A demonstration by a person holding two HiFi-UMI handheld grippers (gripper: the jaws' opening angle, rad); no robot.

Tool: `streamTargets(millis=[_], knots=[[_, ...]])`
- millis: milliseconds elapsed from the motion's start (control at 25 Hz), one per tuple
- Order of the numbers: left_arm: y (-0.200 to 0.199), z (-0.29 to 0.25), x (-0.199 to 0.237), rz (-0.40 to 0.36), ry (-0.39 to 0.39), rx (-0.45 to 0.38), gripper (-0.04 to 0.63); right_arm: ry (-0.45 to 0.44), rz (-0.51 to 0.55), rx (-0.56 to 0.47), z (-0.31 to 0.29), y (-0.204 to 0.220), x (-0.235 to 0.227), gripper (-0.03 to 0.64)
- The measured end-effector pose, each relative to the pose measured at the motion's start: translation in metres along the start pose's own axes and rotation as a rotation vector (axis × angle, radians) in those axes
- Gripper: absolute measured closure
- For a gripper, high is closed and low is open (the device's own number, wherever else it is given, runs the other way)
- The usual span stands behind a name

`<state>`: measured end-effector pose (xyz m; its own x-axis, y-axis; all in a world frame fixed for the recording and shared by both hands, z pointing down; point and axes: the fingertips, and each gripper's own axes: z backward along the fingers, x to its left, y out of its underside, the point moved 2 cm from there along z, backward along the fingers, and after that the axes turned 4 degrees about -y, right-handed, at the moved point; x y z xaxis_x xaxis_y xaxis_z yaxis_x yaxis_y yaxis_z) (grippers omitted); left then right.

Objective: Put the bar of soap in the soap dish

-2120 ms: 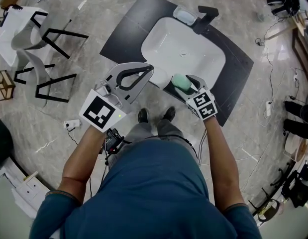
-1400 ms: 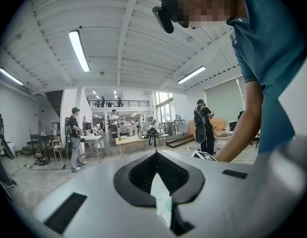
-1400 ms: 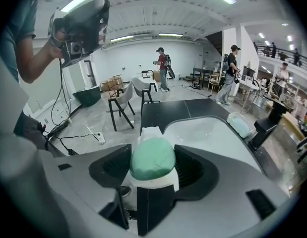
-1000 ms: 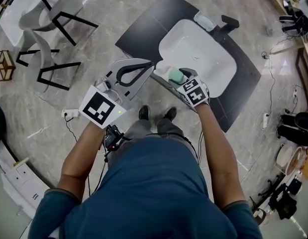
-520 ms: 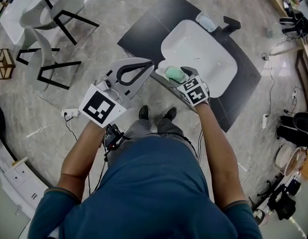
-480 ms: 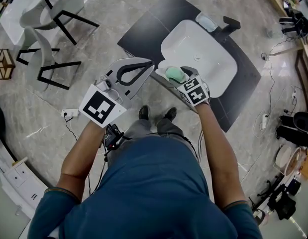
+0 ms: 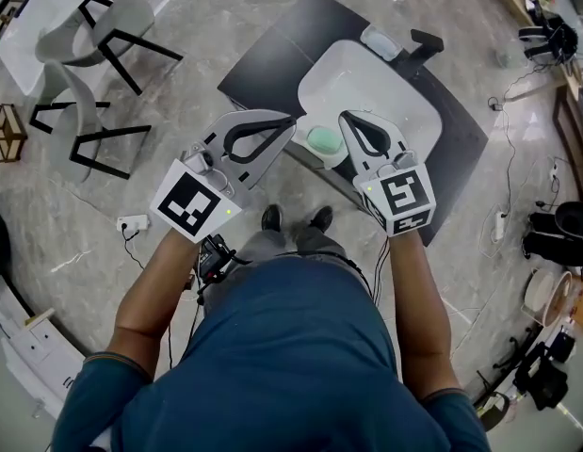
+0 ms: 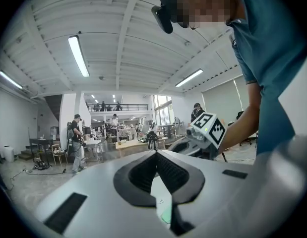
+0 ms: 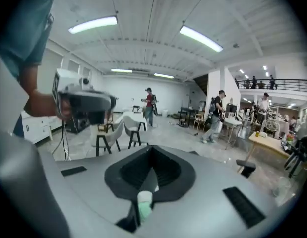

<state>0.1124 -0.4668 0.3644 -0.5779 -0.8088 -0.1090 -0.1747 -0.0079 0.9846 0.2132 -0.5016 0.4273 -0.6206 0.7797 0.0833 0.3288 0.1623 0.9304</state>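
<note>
Both sets are pressed together with nothing pinched: left tongs (image 7: 283, 125) and right tongs (image 7: 349, 122) sit side by side, tips near each other. The right ones have just snapped closed on air. Soap (image 7: 323, 139) lies on the near rim of the sink (image 7: 376, 83), down between the two tips. Dish (image 7: 378, 40) is well beyond the right tongs, across the sink on the black desk (image 7: 272, 59).
</note>
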Motion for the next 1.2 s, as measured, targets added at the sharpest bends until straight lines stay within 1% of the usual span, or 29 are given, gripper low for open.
streamTargets(millis=[80, 160, 280, 400, 480, 680, 1200], knots=[[-0.004, 0.0, -0.004, -0.006, 0.012, -0.008, 0.595, 0.011, 0.02, -0.092, 0.02, -0.035, 0.002, 0.601], [-0.009, -0.001, -0.008, -0.014, 0.023, -0.015, 0.595, 0.019, 0.053, -0.155, 0.039, -0.063, 0.007, 0.601], [-0.015, 0.0, -0.013, -0.022, 0.036, -0.024, 0.595, 0.037, 0.096, -0.204, 0.066, -0.093, 0.015, 0.603], [-0.02, 0.001, -0.017, -0.034, 0.048, -0.03, 0.595, 0.067, 0.068, -0.234, 0.088, -0.114, 0.024, 0.603], [-0.023, 0.002, -0.02, -0.044, 0.056, -0.032, 0.595, 0.084, 0.051, -0.242, 0.1, -0.124, 0.029, 0.603], [-0.03, 0.005, -0.026, -0.072, 0.08, -0.033, 0.595, 0.109, 0.077, -0.264, 0.124, -0.141, 0.039, 0.603], [-0.038, 0.028, -0.035, -0.102, 0.11, -0.052, 0.595, 0.15, 0.094, -0.271, 0.155, -0.156, 0.073, 0.603]])
